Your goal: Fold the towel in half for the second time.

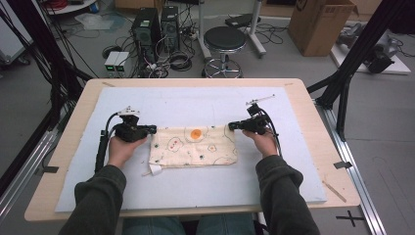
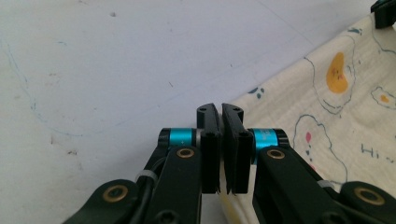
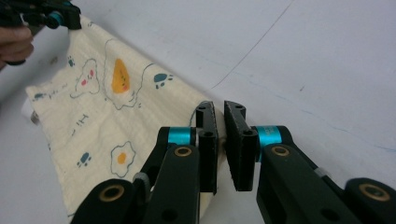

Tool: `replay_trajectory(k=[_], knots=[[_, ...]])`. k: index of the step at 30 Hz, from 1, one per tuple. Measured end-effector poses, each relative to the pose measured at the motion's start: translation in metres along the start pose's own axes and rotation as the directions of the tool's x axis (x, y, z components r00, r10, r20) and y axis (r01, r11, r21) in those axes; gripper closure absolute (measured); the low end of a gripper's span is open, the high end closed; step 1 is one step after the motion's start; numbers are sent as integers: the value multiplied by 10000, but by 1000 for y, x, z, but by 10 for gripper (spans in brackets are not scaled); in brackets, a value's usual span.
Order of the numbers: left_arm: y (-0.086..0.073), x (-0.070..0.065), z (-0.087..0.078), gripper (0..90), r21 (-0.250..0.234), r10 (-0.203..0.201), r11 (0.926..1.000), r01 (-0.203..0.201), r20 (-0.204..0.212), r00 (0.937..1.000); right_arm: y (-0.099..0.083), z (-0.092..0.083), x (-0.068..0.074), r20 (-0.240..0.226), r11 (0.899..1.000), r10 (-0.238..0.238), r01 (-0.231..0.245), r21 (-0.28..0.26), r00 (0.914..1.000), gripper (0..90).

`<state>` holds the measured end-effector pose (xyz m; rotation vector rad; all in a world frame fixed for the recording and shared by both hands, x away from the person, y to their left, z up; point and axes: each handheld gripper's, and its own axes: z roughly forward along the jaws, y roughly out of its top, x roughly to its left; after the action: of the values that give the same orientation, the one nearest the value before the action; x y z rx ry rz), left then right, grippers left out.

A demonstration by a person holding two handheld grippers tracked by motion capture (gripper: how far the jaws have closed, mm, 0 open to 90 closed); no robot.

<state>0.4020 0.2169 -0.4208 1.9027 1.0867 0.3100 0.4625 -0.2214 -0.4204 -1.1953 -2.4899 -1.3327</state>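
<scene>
Cloth (image 1: 193,146), cream and printed with small cartoon shapes, lies flat near the middle of a pale grey mat (image 1: 186,191) that covers a wooden table (image 1: 58,161), as the high view shows. It is folded into a long rectangle, with an orange blob on its far edge and a small white tag poking out at its near left corner. The left gripper (image 1: 150,129) sits at the cloth's far left corner and the right gripper (image 1: 232,126) at its far right corner, each held by a hand in a dark sleeve. Holding both far corners at once probably serves to lift or fold that edge evenly.

In the left gripper view, the left gripper (image 2: 220,112) has its jaws almost together, with only a thin slit between them. The cloth's (image 2: 327,121) corner runs under and into that slit, so the jaws seem to pinch its edge. The weave looks soft and crinkled, drawn with blue outlines, an orange patch and small pink marks.

In the right gripper view, the right gripper (image 3: 220,108) has its jaws nearly closed, leaving a narrow gap. The cloth's (image 3: 98,121) corner reaches between them, seemingly nipped. The fabric stretches away from this gripper toward the other one, showing paw prints and egg-like shapes.
</scene>
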Motion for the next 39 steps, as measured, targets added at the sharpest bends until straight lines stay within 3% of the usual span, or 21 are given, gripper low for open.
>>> replay_trajectory(k=[4, 8, 15, 18, 22, 26, 39], knots=[[-5, 0, -7, 857, -464, -170, 9988, 176, 118, 9998, 1, -3, 6, -12, 9998, -208, 208, -68, 9998, 839], [-10, -2, -11, 857, -680, 15, 9977, -2, 194, 9998, 1, -6, 10, 2, 9990, -423, 423, -152, 9991, 840], [-9, -10, -17, 856, -667, 577, 9962, -558, 270, 9980, 0, -17, 17, -148, 9981, -517, 511, -339, 9986, 840], [-10, -12, -19, 855, -581, 730, 9958, -712, 310, 9968, 1, -18, 22, -80, 9960, -838, 835, -332, 9965, 840], [-14, -13, -23, 855, -778, 754, 9944, -716, 464, 9961, -1, -21, 24, -83, 9962, -847, 845, -189, 9964, 839], [-20, -10, -26, 855, -875, 489, 9952, -436, 587, 9971, -1, -22, 30, -165, 9941, -1064, 1060, -213, 9942, 839], [-24, -18, -35, 853, -1004, 872, 9919, -777, 935, 9918, -11, -31, 38, -254, 9884, -1499, 1492, -271, 9884, 839]])
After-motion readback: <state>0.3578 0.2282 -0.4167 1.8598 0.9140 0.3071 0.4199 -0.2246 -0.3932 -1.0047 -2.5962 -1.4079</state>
